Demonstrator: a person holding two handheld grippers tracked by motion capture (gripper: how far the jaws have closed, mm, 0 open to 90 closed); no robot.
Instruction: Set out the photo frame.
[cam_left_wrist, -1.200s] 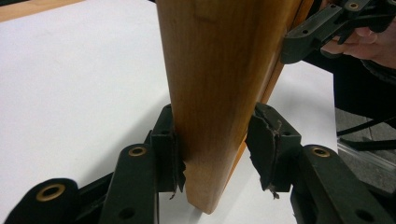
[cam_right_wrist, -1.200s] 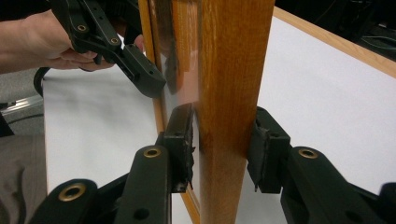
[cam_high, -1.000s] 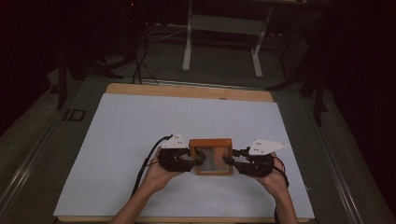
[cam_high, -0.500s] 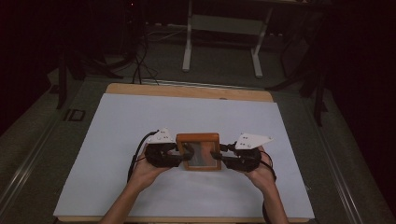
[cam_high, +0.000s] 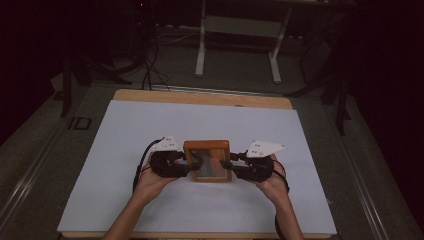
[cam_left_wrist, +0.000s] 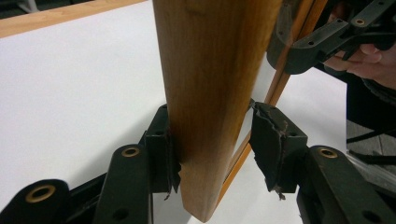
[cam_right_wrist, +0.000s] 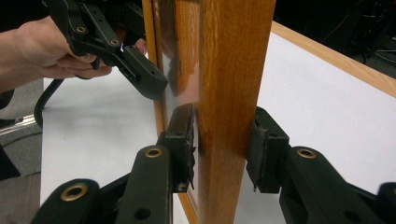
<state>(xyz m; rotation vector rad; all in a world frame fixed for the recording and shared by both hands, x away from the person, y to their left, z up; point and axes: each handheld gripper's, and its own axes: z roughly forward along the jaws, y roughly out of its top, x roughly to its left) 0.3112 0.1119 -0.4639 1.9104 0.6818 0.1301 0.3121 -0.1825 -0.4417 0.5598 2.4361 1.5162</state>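
A wooden frame with a glossy pane sits near the front middle of the bench, on the white sheet, caught between the two tongs. The right tongs pinch its right rail, both pads flat against the wood in the right gripper view. The left tongs have just been opening: in the left gripper view one pad is at the rail, the other stands clear of it, so that side looks loose. The risk I see is the frame hanging from one side alone. If the right hand lifts or turns now, the free edge could swing, drop onto the bench and crack the pane, or twist out of the right pads altogether
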